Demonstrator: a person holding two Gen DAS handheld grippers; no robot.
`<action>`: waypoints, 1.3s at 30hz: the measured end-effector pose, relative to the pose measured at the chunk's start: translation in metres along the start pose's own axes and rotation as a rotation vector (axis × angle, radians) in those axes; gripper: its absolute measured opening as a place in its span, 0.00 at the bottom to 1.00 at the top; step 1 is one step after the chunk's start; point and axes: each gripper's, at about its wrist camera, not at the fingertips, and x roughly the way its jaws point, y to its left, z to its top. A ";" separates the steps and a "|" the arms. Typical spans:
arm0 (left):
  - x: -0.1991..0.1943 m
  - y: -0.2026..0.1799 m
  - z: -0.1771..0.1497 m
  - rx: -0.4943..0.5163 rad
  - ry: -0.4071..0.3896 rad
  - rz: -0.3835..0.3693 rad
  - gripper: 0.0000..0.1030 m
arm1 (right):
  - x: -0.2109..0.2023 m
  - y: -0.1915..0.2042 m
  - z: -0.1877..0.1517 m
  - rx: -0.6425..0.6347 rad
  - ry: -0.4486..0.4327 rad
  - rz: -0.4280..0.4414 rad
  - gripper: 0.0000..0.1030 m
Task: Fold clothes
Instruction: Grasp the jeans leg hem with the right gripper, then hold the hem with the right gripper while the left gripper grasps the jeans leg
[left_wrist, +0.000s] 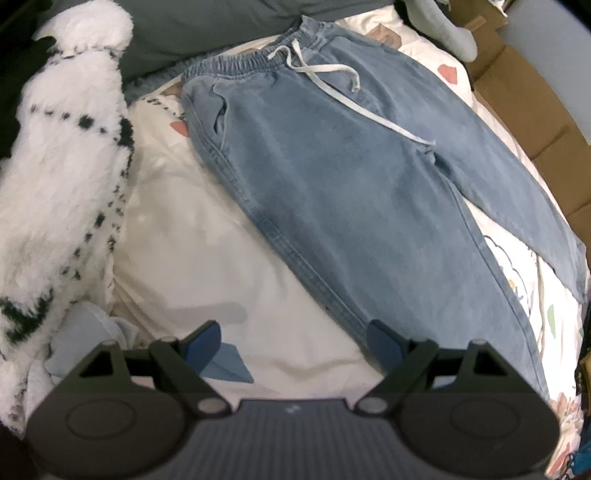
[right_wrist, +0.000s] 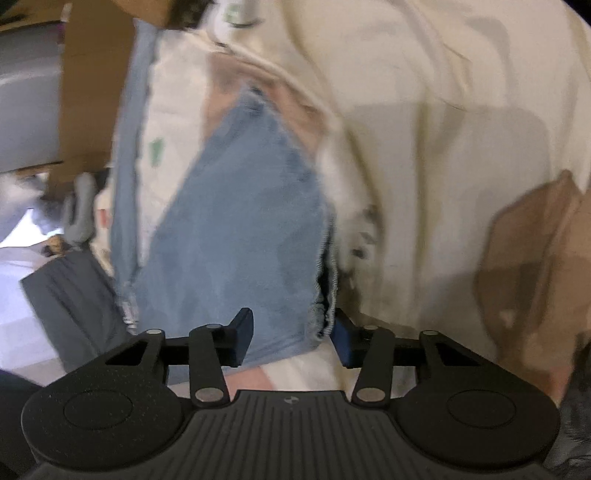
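Observation:
Light blue denim trousers with an elastic waist and a white drawstring lie flat on the bed, waist at the far end, legs running toward the lower right. My left gripper is open and empty above the sheet, its right finger beside the near trouser leg's edge. In the right wrist view, one trouser leg's hem lies between the open jaws of my right gripper. The view is blurred; I cannot tell if the pads touch the cloth.
A fluffy white garment with black marks lies at the left of the cream printed bedsheet. A dark grey garment lies at the far end. Cardboard boxes stand beyond the bed's right edge. A brown cardboard piece shows at right.

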 end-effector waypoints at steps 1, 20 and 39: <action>0.001 0.001 0.000 -0.004 0.002 0.002 0.85 | -0.002 0.003 -0.001 -0.013 -0.005 0.009 0.41; 0.009 0.003 0.002 -0.075 -0.006 -0.039 0.85 | 0.012 0.030 0.001 -0.081 -0.050 -0.117 0.09; 0.067 0.010 0.016 -0.163 0.001 -0.238 0.79 | -0.040 0.096 -0.001 -0.176 -0.075 -0.172 0.09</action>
